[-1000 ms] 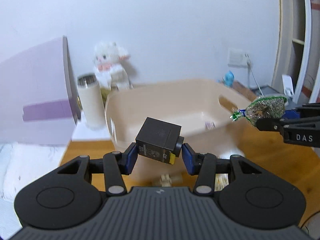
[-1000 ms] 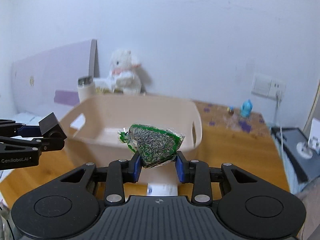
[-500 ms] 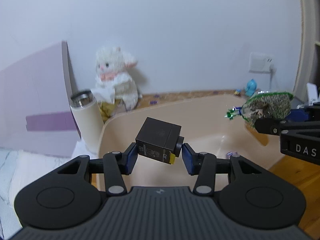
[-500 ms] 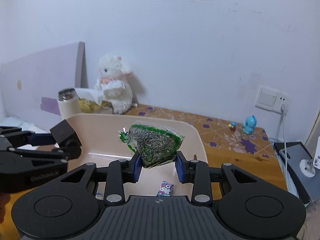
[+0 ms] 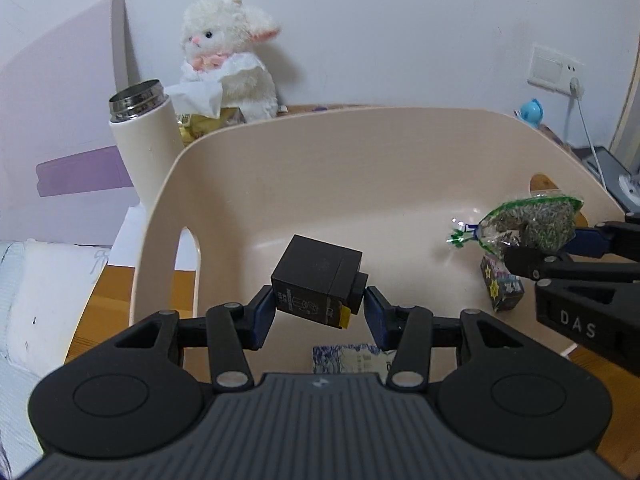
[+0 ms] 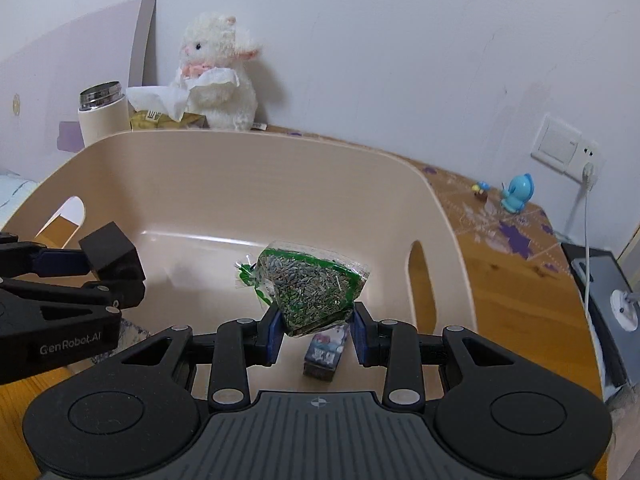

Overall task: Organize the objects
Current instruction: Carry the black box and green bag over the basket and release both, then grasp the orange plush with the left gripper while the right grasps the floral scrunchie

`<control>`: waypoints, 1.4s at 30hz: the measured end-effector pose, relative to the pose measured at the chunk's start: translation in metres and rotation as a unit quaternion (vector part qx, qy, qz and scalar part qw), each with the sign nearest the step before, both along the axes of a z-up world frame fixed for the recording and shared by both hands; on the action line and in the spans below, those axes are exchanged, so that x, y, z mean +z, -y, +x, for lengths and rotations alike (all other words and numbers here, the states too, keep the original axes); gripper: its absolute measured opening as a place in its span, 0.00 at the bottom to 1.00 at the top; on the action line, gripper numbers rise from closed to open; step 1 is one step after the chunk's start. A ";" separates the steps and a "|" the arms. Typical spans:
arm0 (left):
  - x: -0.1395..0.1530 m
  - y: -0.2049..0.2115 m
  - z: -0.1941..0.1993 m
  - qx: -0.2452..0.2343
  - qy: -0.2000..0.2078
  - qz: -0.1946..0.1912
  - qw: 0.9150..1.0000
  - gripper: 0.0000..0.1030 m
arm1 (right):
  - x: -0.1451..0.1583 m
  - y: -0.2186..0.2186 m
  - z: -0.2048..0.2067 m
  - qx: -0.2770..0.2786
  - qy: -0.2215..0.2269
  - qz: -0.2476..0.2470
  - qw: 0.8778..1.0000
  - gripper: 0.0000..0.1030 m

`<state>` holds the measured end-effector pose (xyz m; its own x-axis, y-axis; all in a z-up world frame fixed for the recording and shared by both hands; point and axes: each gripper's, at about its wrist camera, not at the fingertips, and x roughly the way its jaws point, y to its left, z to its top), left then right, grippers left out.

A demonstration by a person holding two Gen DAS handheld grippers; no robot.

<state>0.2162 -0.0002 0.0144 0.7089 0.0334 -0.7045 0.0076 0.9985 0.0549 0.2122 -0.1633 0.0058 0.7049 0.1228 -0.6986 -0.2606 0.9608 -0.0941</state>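
My left gripper (image 5: 319,313) is shut on a small black box (image 5: 316,280) and holds it over the inside of a beige plastic basket (image 5: 280,168). My right gripper (image 6: 316,330) is shut on a green-edged clear bag of dried seeds (image 6: 312,286), also over the basket (image 6: 240,172). The black box (image 6: 112,254) shows at the left of the right wrist view, and the bag (image 5: 528,226) at the right of the left wrist view. A small colourful carton (image 6: 324,354) and a patterned packet (image 5: 352,362) lie on the basket floor.
A white plush lamb (image 5: 228,56), a tissue box (image 6: 168,118) and a cream thermos (image 5: 140,136) stand behind the basket by the wall. A blue toy figure (image 6: 518,194) stands on the wooden table (image 6: 516,280) at right, near a wall socket (image 6: 564,150).
Both grippers have moved forward and over the basket rim, so the basket's inside and floor fill the views. The box and bag stay gripped.
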 end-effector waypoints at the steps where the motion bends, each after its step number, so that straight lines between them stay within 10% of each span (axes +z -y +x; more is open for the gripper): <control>1: 0.001 0.000 -0.001 0.000 -0.002 0.004 1.000 0.49 | -0.001 0.000 0.000 0.001 -0.006 0.000 1.000 0.32; 10: -0.001 -0.001 -0.009 -0.011 -0.009 0.017 1.000 0.47 | 0.003 0.003 -0.012 0.002 -0.029 0.000 1.000 0.43; 14: 0.002 -0.002 -0.013 -0.019 -0.002 -0.003 1.000 0.69 | 0.010 0.004 -0.017 0.006 -0.021 0.007 1.000 0.54; 29: 0.050 -0.006 -0.081 -0.014 0.082 -0.026 0.996 0.95 | 0.062 0.044 -0.091 -0.023 0.056 0.074 0.995 0.98; 42: 0.011 -0.019 -0.124 -0.021 0.026 -0.013 0.999 0.97 | 0.019 0.053 -0.136 -0.016 0.000 0.050 0.999 1.00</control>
<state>0.0926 0.0188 0.0251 0.7453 -0.0150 -0.6666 0.0474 0.9984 0.0306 0.0763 -0.2158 0.0251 0.7094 0.1696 -0.6841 -0.2306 0.9731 0.0022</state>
